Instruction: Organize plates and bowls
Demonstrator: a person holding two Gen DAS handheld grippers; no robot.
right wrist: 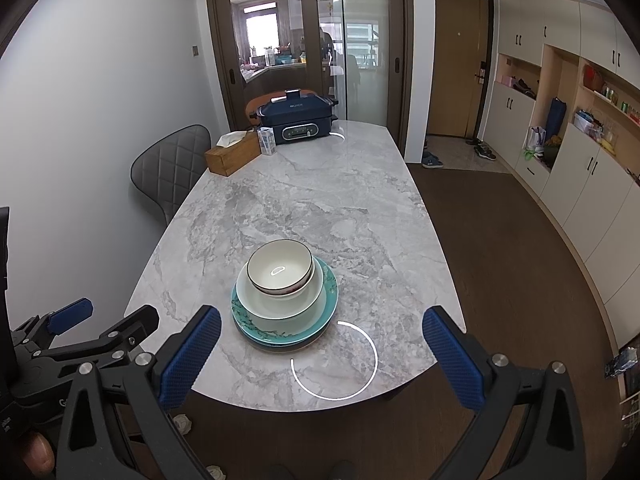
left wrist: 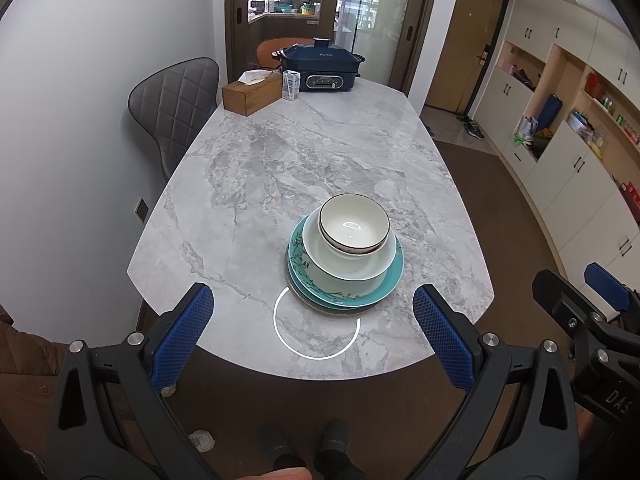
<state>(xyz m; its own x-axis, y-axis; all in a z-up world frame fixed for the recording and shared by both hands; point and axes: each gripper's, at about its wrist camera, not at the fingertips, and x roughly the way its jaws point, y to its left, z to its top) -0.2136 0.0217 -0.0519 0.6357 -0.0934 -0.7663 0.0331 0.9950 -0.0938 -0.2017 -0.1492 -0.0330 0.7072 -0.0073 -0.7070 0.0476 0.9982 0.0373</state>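
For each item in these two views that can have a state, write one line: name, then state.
left gripper: open, empty
right gripper: open, empty
small bowl: upright, empty, top of stack
white bowl: nested under it
teal plate: beneath the bowls
electric cooker: lid on

Glossy glazed bowl (left wrist: pixel 353 224) is reflecting light; polished marble table (left wrist: pixel 280 152) is gleaming; wooden box (left wrist: pixel 251 94) is looking matt; pads (left wrist: pixel 184 334) are showing knurled texture.
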